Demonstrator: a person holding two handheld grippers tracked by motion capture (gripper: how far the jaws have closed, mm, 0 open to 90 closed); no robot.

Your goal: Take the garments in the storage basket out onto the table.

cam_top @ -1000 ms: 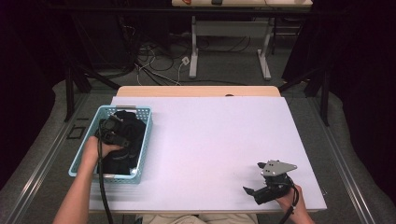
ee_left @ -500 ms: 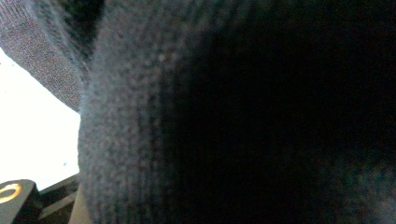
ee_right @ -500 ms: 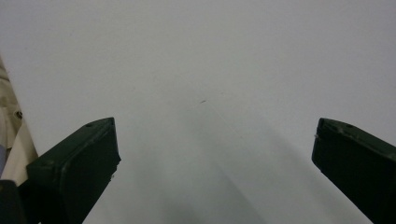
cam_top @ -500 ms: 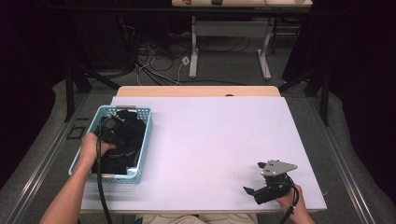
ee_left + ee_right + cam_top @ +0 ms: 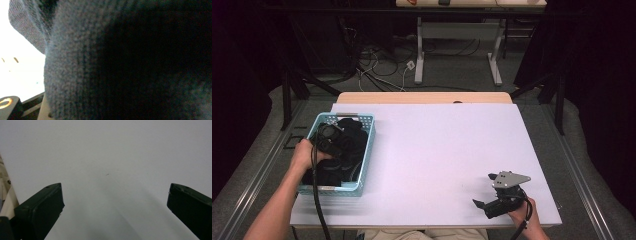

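Observation:
A light blue basket [image 5: 368, 145] stands at the table's left and holds a heap of dark knit cloth [image 5: 351, 145]. My left gripper [image 5: 328, 136] is down in the basket, shut on that cloth. In the left gripper view the knit fabric [image 5: 100, 62] sits right against the camera and hides the jaws. My right gripper [image 5: 481, 207] rests on the white tabletop near the front right corner. Its jaws stand wide apart, and my right gripper [image 5: 115, 202] has only bare table between them.
The white table [image 5: 442, 150] has a wooden strip along its far edge. The left gripper's black cable [image 5: 316, 200] trails over the basket's front rim. Beyond the table are a dark floor with cables and the legs of another desk [image 5: 419, 55].
The left hand has shifted a little to the left inside the basket, deeper into the cloth. The right hand and its gripper have stayed in place.

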